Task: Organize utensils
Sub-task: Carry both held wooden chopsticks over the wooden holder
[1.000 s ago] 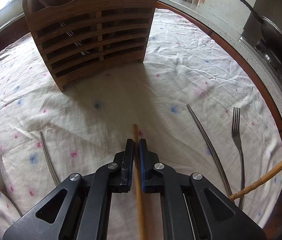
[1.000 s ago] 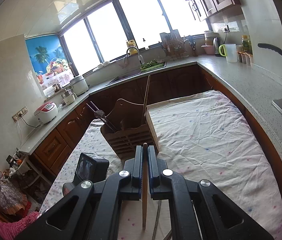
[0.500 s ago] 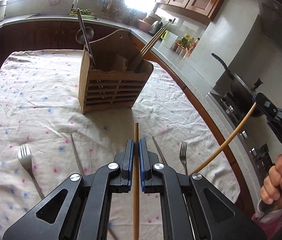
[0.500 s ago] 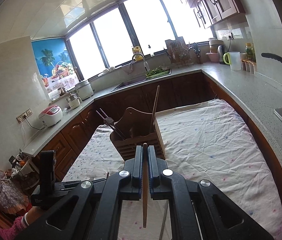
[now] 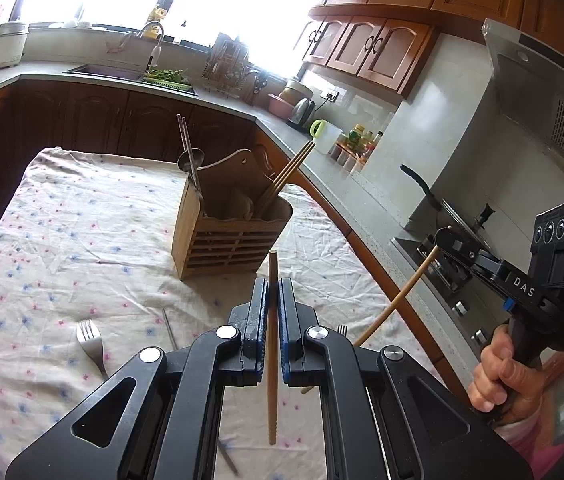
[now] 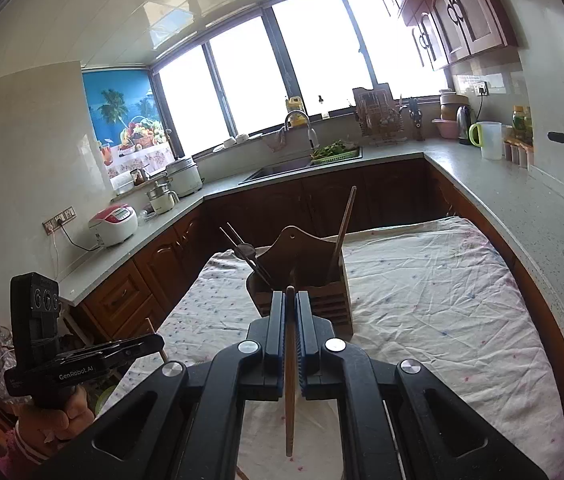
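Note:
My left gripper (image 5: 273, 292) is shut on a wooden chopstick (image 5: 272, 360), held in the air above the table and aimed at the wooden utensil holder (image 5: 225, 240). That holder has wooden chopsticks (image 5: 288, 174) in its right compartment and metal utensils (image 5: 189, 160) in its left one. My right gripper (image 6: 290, 304) is shut on another wooden chopstick (image 6: 290, 380), pointing toward the holder (image 6: 302, 280). From the left wrist view the right gripper (image 5: 442, 238) sits at the right edge with its chopstick (image 5: 398, 300) slanting down-left. A fork (image 5: 89, 340) and a metal chopstick (image 5: 169, 328) lie on the cloth.
The table wears a floral cloth (image 5: 61, 248). A countertop (image 6: 522, 200) runs along its right side, with a stove and a pan (image 5: 434, 200) close by. A hand (image 5: 498, 368) grips the right tool's handle. The sink (image 6: 282, 168) and cabinets stand beyond the table's far end.
My left gripper has risen from just above the cloth and tilted up with its chopstick, so the holder now looks smaller and farther. The right gripper rose slightly, still gripping its chopstick.

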A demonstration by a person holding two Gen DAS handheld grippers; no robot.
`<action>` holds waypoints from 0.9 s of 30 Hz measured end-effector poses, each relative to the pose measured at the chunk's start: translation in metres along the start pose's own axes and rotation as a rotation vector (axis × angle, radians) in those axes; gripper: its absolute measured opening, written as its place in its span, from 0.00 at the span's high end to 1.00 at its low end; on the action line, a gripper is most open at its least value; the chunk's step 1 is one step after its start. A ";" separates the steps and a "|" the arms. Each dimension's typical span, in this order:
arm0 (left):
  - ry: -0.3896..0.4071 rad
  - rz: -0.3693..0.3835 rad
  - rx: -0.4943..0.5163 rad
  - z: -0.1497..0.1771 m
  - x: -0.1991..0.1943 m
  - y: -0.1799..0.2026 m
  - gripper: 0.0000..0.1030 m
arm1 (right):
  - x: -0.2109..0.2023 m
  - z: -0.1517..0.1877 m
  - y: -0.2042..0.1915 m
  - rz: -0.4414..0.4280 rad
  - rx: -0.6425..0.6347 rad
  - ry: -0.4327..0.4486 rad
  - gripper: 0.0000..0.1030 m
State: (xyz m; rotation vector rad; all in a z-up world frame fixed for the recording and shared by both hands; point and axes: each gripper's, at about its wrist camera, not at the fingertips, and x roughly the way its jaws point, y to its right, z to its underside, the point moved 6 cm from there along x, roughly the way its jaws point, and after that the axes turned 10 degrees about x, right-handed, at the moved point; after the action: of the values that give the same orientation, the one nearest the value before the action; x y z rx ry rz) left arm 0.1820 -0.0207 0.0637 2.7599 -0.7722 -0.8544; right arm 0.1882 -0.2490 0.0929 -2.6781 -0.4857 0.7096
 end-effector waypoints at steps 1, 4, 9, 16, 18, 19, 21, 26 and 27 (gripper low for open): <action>0.007 -0.002 -0.002 -0.002 -0.002 -0.001 0.96 | 0.002 0.000 -0.001 0.000 -0.001 -0.002 0.95; 0.024 -0.012 -0.001 -0.006 -0.005 -0.005 0.96 | 0.006 0.000 -0.002 -0.002 -0.003 -0.010 0.95; 0.046 -0.026 -0.001 -0.013 -0.009 -0.008 0.96 | 0.012 0.000 -0.002 -0.004 -0.006 -0.017 0.95; 0.080 -0.046 0.000 -0.028 -0.009 -0.013 0.96 | 0.019 -0.003 -0.001 -0.006 -0.005 -0.019 0.95; 0.094 -0.052 0.002 -0.034 -0.009 -0.014 0.96 | 0.022 -0.006 -0.001 -0.005 -0.004 -0.016 0.95; 0.100 -0.055 0.005 -0.037 -0.009 -0.015 0.96 | 0.023 -0.008 -0.001 -0.005 -0.003 -0.014 0.95; 0.119 -0.061 0.007 -0.046 -0.009 -0.017 0.96 | 0.026 -0.013 0.000 -0.004 -0.002 -0.007 0.95; 0.173 -0.082 0.025 -0.073 -0.010 -0.021 0.96 | 0.032 -0.034 0.000 -0.005 -0.012 0.026 0.95; 0.183 -0.086 0.031 -0.078 -0.010 -0.022 0.96 | 0.034 -0.039 -0.001 -0.005 -0.014 0.035 0.95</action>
State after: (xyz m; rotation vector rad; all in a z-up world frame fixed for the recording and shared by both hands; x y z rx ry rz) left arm 0.2283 0.0026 0.1268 2.8658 -0.6427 -0.5974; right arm 0.2357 -0.2433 0.1112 -2.6971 -0.4895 0.6591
